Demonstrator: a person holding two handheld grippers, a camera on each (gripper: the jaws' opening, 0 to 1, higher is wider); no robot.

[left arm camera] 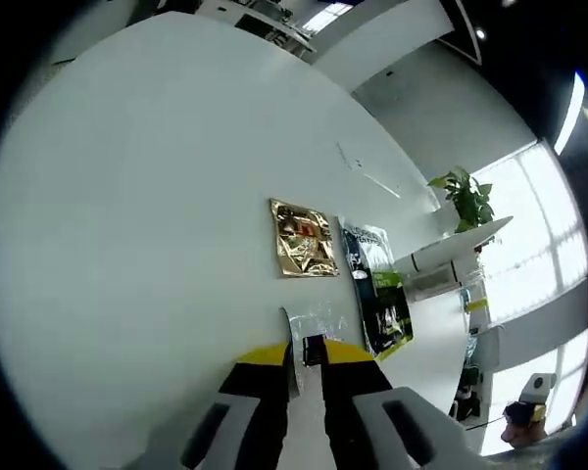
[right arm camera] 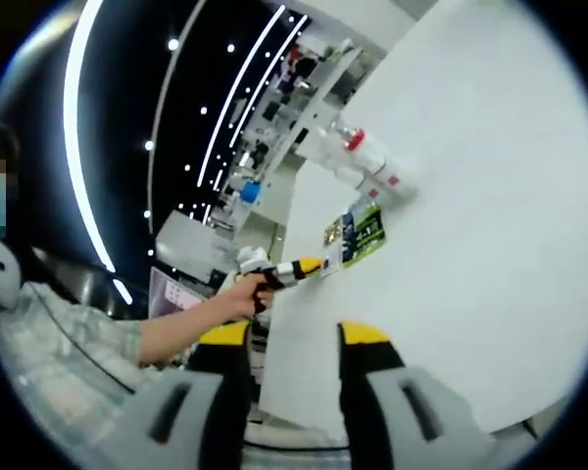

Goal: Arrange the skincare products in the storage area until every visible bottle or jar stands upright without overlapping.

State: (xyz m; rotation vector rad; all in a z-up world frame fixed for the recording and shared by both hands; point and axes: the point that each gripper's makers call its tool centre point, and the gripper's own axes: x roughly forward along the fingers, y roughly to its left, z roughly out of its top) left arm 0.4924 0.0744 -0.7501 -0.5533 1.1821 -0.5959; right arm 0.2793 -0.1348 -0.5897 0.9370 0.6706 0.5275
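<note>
On the white table (left arm camera: pixel 157 225) lie a gold foil sachet (left arm camera: pixel 304 240) and a dark packet with a green end (left arm camera: pixel 377 289). A thin clear sachet (left arm camera: pixel 318 318) sits right at my left gripper (left arm camera: pixel 308 351). The left gripper's yellow-tipped jaws stand close together, and the sachet's edge runs up between them. In the right gripper view, a hand holds that left gripper (right arm camera: pixel 318 264) at the packets (right arm camera: pixel 358 233). Beyond them, clear bottles with red caps (right arm camera: pixel 367 157) lie on the table (right arm camera: pixel 470 245). My right gripper (right arm camera: pixel 294 338) is open and empty at the table's near edge.
A potted plant (left arm camera: pixel 463 196) stands on a white shelf (left arm camera: pixel 451 250) past the table's far side. A person's arm in a checked sleeve (right arm camera: pixel 108 343) reaches in from the left. Shelves of goods (right arm camera: pixel 274 108) stand behind the table.
</note>
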